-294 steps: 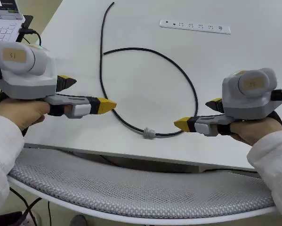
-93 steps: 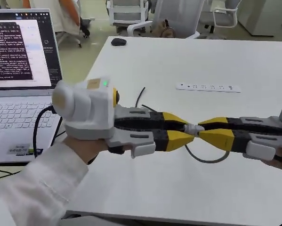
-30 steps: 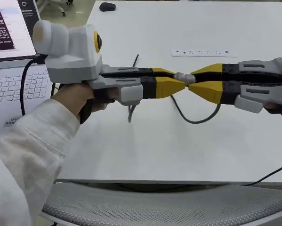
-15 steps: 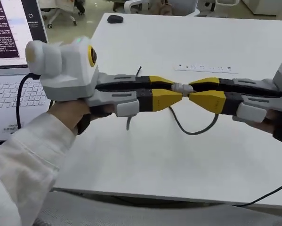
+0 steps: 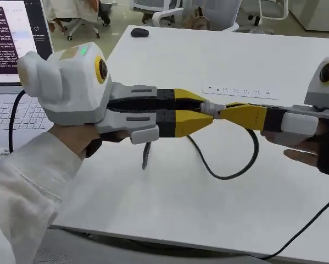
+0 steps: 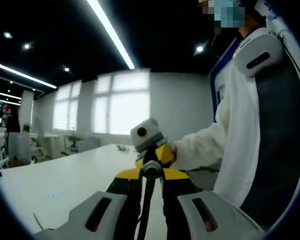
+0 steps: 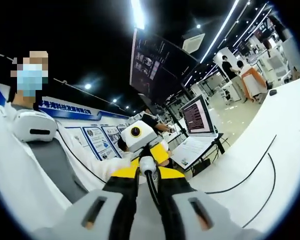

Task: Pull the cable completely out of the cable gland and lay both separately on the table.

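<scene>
The small grey cable gland (image 5: 210, 108) hangs above the white surface (image 5: 169, 209). The left gripper (image 5: 205, 109) seemingly pinches it in its jaw tips. The right gripper (image 5: 226, 112) has its jaws closed on the black cable (image 5: 230, 175) just beside the gland, and the slack loops below.

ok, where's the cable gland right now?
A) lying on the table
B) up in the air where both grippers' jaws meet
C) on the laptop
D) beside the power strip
B: the cable gland sits above the table, between the left gripper and right gripper, with the cable looping down below.
</scene>
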{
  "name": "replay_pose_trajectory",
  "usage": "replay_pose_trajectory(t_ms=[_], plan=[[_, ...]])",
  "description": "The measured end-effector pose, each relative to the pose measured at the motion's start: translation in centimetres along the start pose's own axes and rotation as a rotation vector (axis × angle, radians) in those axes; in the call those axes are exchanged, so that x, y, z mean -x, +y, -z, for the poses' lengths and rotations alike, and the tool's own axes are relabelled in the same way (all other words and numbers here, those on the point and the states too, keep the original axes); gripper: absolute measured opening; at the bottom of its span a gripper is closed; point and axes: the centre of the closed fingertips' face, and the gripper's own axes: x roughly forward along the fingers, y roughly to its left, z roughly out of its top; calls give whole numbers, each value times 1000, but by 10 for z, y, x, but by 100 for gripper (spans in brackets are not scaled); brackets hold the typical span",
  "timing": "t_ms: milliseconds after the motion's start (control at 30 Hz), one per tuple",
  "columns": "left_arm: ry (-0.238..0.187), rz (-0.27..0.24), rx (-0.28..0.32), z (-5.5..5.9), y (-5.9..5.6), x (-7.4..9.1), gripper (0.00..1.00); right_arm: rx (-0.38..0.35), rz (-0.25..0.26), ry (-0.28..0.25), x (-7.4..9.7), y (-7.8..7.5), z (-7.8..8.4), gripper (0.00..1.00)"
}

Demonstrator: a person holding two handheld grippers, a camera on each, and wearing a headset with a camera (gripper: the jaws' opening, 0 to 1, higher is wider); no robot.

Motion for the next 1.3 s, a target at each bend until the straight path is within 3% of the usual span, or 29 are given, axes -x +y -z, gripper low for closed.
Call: replay_pose_trajectory(t_ms=[133,200,267,333,400,467,733,800,833,867,900,933,967,1033,1100,1167,1233,1300], plan=[[14,3,-22,3,-1,-2,16,-27,7,24,3,0,6,14],[21,1,-24,4,-2,-3,15,23,24,42,4,2,7,13],[73,-1,57,12,-2,-3,15,127,69,99,5,-1,15,12],[75,-2,157,16,-1,-5,15,226,100,148,5,-3,22,11],[62,-12,154,17,1,-6,15,227,106,138,6,-2,20,10],[38,-25,222,16,2,-9,15,271,119,131,8,-2,18,10],[36,-34,308,20,8,-15,15,464,188,171,16,-8,17,10],[20,-27,365,18,9,-16,15,525,222,214,17,-13,21,5],[23,-39,393,21,15,-20,15,646,228,256,17,-18,25,1],[20,-31,373,21,15,-24,15,593,219,247,18,-16,25,1],[-6,-13,325,17,11,-23,15,542,181,204,17,-12,19,1],[-27,-15,297,12,8,-20,15,508,194,194,19,-13,16,2],[-14,-32,319,13,8,-19,15,573,213,202,20,-18,14,2],[-9,-43,322,14,11,-19,15,629,217,220,23,-22,14,2],[-15,-48,304,14,12,-18,15,608,210,212,23,-22,14,2],[-23,-52,233,10,11,-18,15,557,180,184,24,-20,12,3],[-33,-47,190,6,9,-17,15,460,128,110,25,-11,3,10],[-49,-43,155,0,7,-14,15,433,93,60,26,-4,-5,20]])
